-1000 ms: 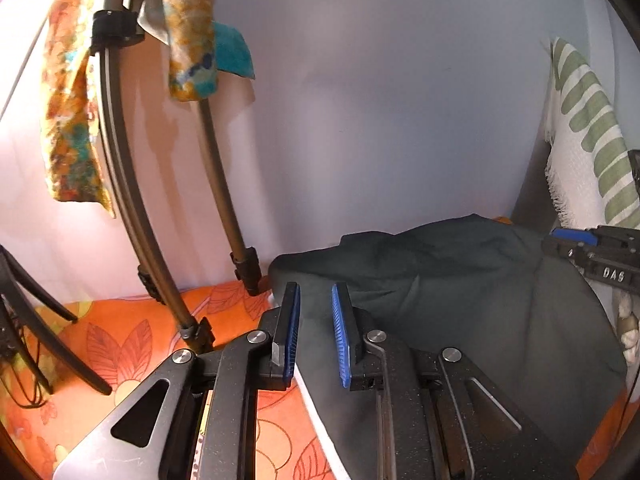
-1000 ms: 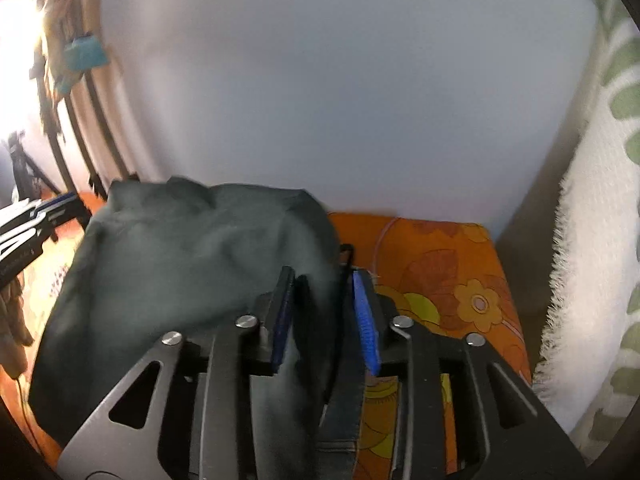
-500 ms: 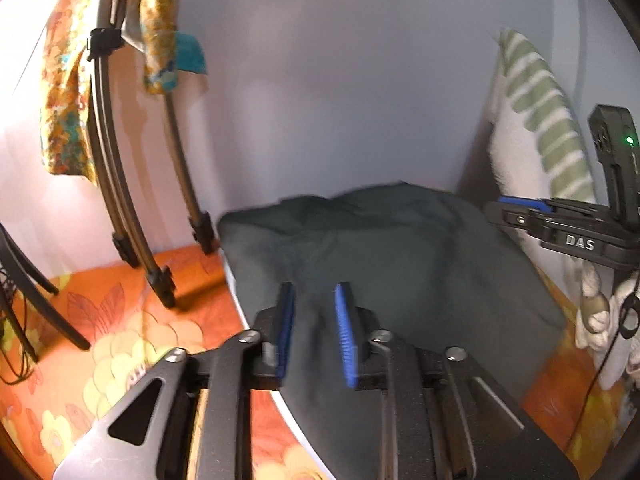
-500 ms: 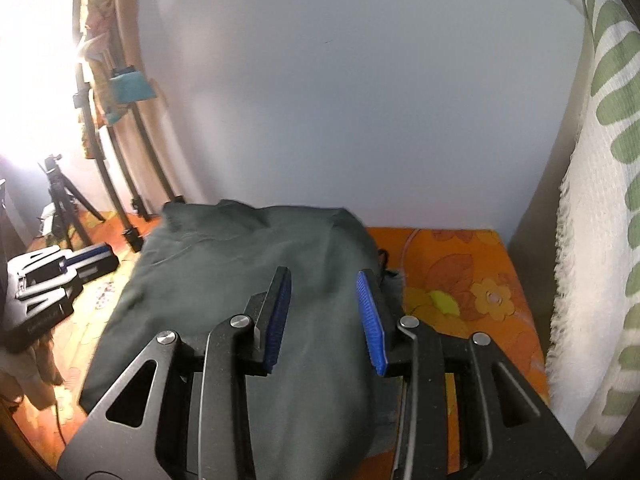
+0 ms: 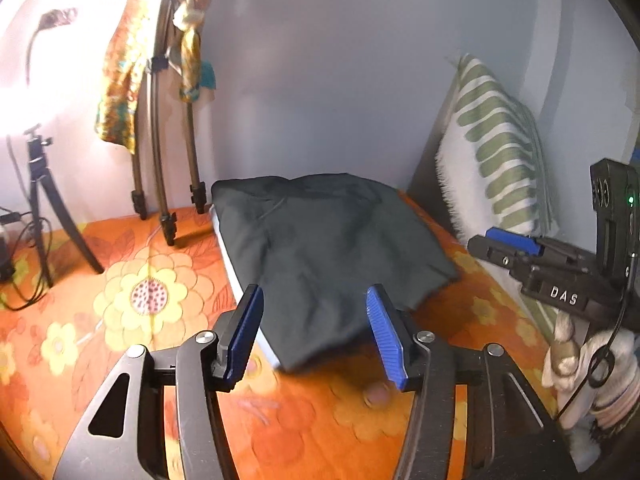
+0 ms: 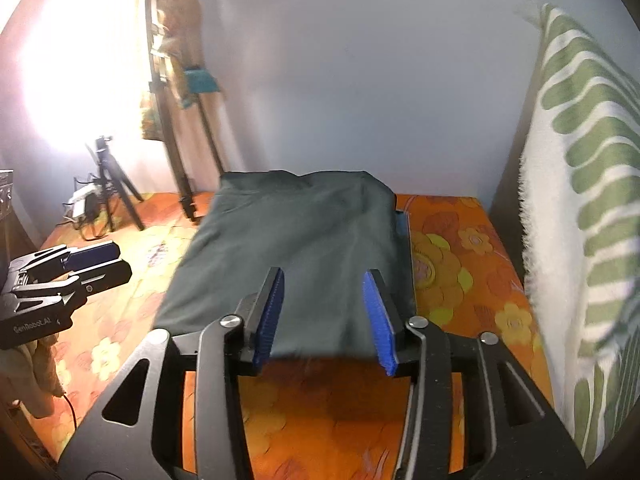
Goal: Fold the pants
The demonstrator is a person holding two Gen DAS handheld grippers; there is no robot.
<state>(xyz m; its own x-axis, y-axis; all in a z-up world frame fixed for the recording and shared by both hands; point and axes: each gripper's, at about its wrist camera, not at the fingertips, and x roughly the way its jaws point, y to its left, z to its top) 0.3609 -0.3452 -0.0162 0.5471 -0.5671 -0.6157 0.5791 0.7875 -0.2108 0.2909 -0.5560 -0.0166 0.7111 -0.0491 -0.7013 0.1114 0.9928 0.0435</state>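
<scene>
The dark green pants (image 5: 320, 240) lie folded in a flat packet on the orange flowered sheet (image 5: 140, 292), close to the back wall. My left gripper (image 5: 315, 296) hovers over the packet's near edge, its jaws opening, with no cloth pinched between the blue pads. In the right wrist view the pants (image 6: 296, 240) show the same way, and my right gripper (image 6: 324, 280) hangs above their near edge, jaws opening and pads off the fabric. The right gripper (image 5: 520, 248) appears at the right edge of the left view. The left gripper (image 6: 80, 260) appears at the left of the right view.
A tall tripod (image 5: 160, 184) draped with patterned cloth (image 5: 120, 80) stands left of the pants by the wall. A small black tripod (image 5: 44, 200) with cables is further left. A green-striped white cushion (image 5: 496, 152) leans at the right. A pale pad edge (image 5: 230, 264) shows under the pants.
Both grippers let go of the cloth, drew back and upward, and spread their jaws. The pants now rest folded on the sheet, further from both cameras.
</scene>
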